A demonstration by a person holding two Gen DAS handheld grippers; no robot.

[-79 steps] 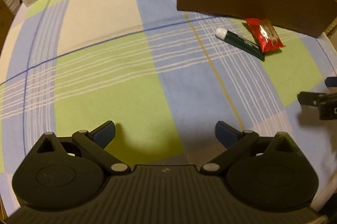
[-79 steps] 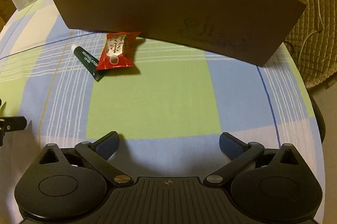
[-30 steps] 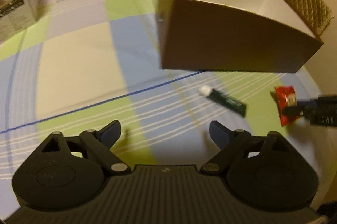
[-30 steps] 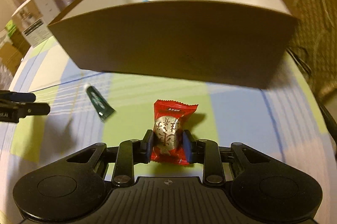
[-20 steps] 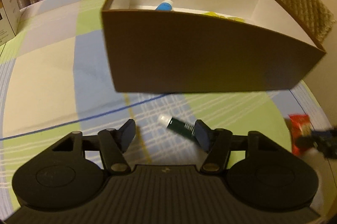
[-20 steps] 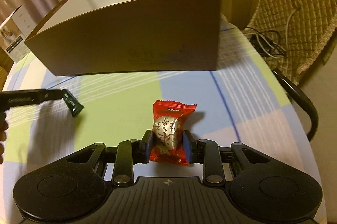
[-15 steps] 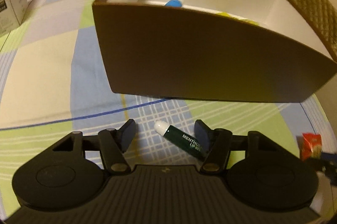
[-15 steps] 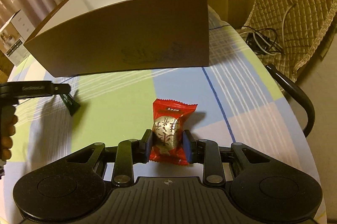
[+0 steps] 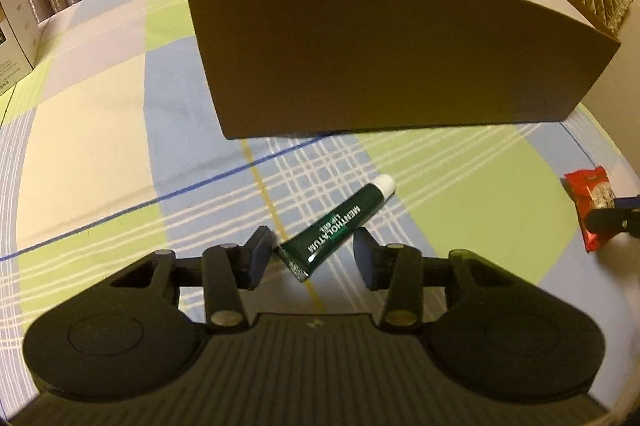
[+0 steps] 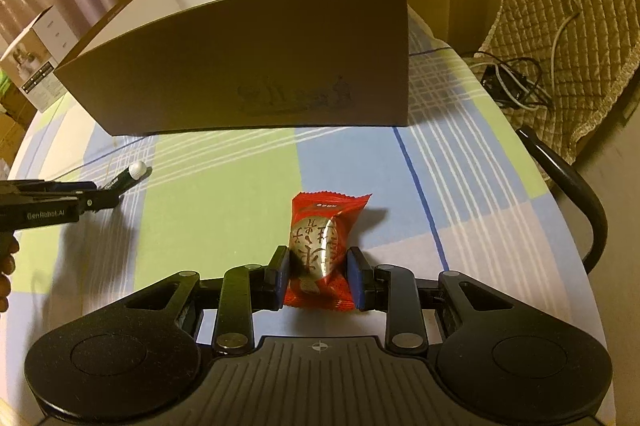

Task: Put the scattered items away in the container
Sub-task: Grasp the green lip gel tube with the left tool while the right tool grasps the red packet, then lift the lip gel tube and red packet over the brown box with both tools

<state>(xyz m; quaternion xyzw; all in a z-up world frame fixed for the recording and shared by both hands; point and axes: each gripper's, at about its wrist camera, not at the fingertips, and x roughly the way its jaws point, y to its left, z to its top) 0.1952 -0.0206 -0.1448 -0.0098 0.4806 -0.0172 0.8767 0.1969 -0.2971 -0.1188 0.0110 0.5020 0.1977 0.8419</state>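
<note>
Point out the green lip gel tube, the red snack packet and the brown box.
green lip gel tube (image 9: 338, 228), left wrist view, on its printed body.
red snack packet (image 10: 320, 246), right wrist view, on its silver centre.
brown box (image 9: 380, 54), left wrist view, on its near wall.

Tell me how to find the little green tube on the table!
Look for the big brown box on the checked tablecloth. Just in front of it lies the green tube, its tail end between the closing fingers of the left hand-held gripper. It is dark green with a white cap and white letters, unlike the red candy packet.
</note>
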